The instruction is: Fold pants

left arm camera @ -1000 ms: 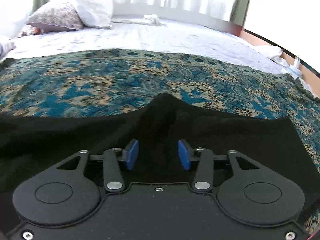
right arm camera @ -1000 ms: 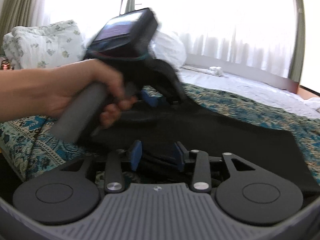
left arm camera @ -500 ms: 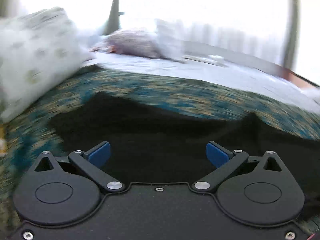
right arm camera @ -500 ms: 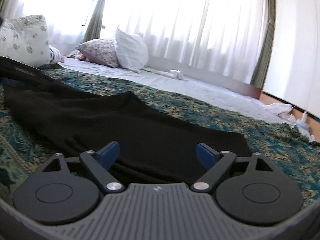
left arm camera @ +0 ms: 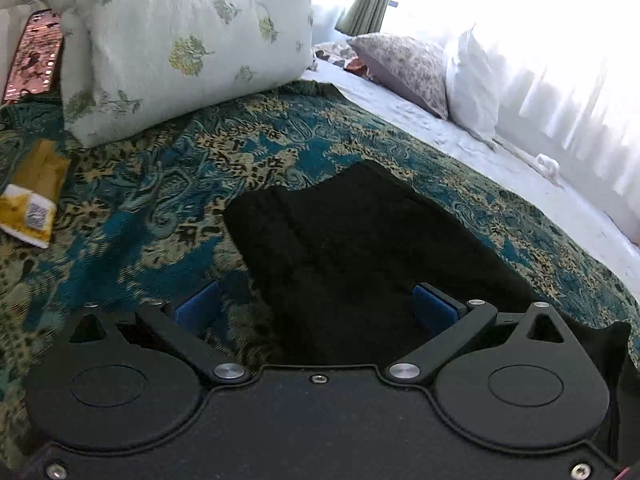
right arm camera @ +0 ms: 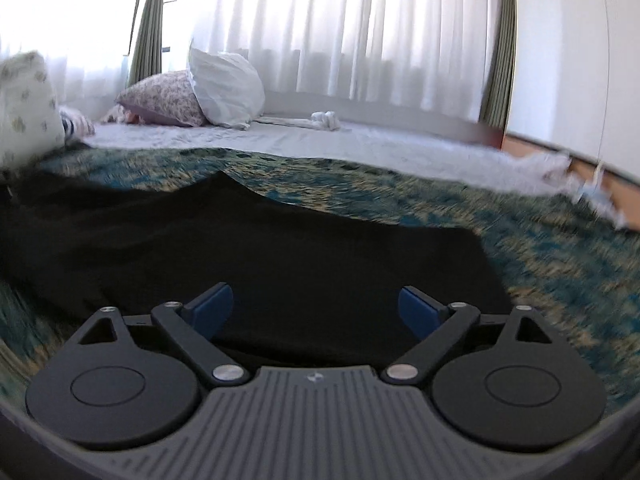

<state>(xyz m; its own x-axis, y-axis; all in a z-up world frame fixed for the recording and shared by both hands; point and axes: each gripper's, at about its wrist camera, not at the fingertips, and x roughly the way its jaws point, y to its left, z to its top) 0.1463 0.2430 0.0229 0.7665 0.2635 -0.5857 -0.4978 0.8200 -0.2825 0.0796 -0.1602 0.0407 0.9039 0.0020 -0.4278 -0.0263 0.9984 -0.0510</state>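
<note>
Pants: the black pants point(left arm camera: 352, 248) lie flat on the patterned bedspread point(left arm camera: 168, 208), spread out so you can fold them.
Left gripper point(left arm camera: 316, 308): your fingers have just been opening, now spread wide, nothing pinched, over the pants' edge.
Right gripper point(right arm camera: 316, 308): fingers likewise just opened, spread above the cloth, empty.
Containers: none in sight; only a leaf-print pillow point(left arm camera: 180, 40) beyond.
</note>
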